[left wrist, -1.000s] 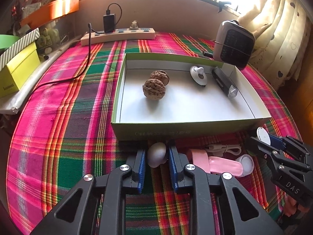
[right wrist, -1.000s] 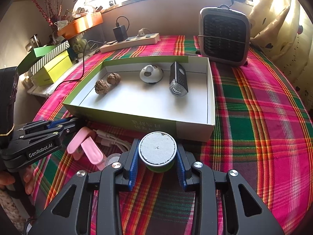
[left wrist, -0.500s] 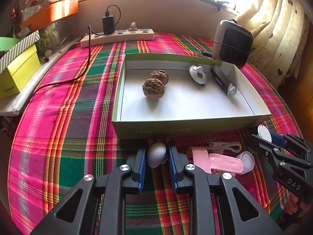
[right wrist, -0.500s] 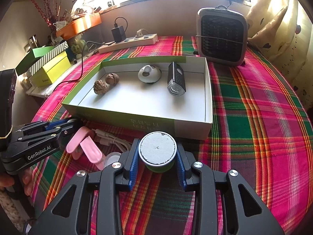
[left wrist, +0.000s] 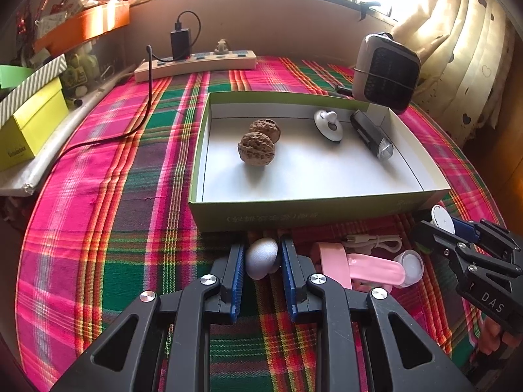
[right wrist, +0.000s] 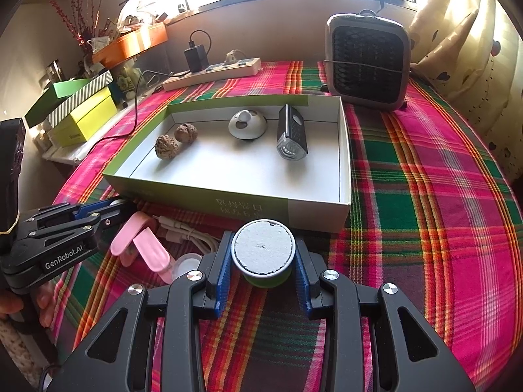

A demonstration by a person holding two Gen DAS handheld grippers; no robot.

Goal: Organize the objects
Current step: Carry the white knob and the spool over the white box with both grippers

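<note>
Your left gripper [left wrist: 262, 261] holds the small silvery egg [left wrist: 261, 257], your right gripper [right wrist: 263, 263] the round green-sided tin [right wrist: 263, 252]; both remain outside the shallow green-edged cardboard tray [right wrist: 202, 194], which already contains four items.

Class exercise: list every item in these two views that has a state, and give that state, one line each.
Left gripper: shut on silver egg.
Right gripper: shut on round tin.
Box: open, holding two walnuts.
Black charger: plugged into power strip.

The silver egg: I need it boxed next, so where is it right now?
In the left wrist view the silver egg sits between the left gripper fingers, just before the green box, left of the pink clip.
</note>
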